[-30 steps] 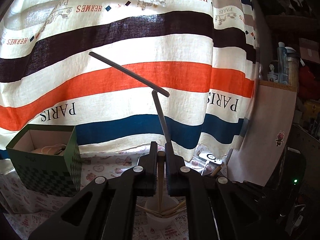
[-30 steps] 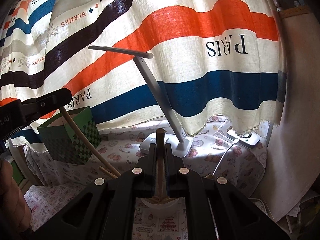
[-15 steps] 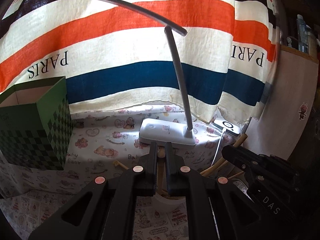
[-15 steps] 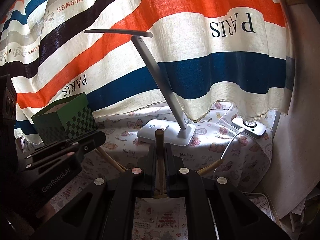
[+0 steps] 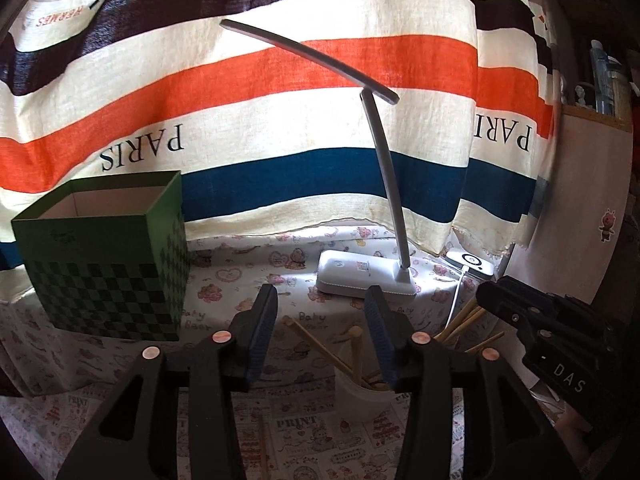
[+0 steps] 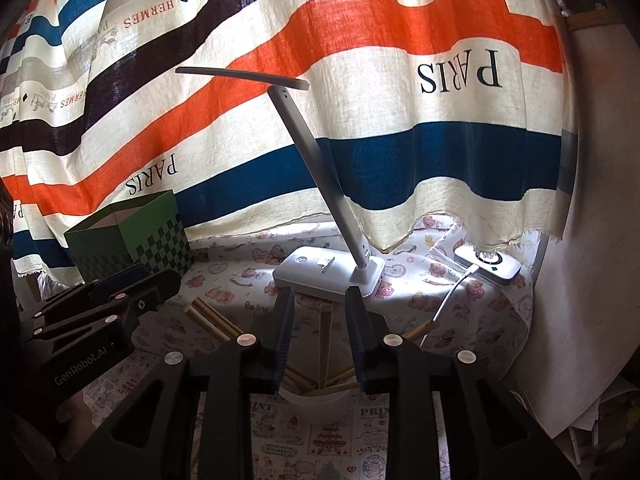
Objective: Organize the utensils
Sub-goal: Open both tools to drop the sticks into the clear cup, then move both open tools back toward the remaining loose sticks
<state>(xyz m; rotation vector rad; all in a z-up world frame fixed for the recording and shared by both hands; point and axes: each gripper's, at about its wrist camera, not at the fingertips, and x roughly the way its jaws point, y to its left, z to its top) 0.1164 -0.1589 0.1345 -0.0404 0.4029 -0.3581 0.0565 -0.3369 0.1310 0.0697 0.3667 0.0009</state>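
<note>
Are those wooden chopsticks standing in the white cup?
Yes. Chopsticks stand in the white cup, fanning outward; both grippers' fingers are spread apart, holding nothing.

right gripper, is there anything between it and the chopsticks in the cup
Nothing visible blocks it. The right gripper is open just above the white cup, and one upright chopstick stands in the gap between its jaws, apparently untouched. The left gripper sits off to the left, and the lamp stands behind, both clear of the path.

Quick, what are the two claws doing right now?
Left claw: open, holding nothing.
Right claw: open, either side of a chopstick in the cup.
</note>
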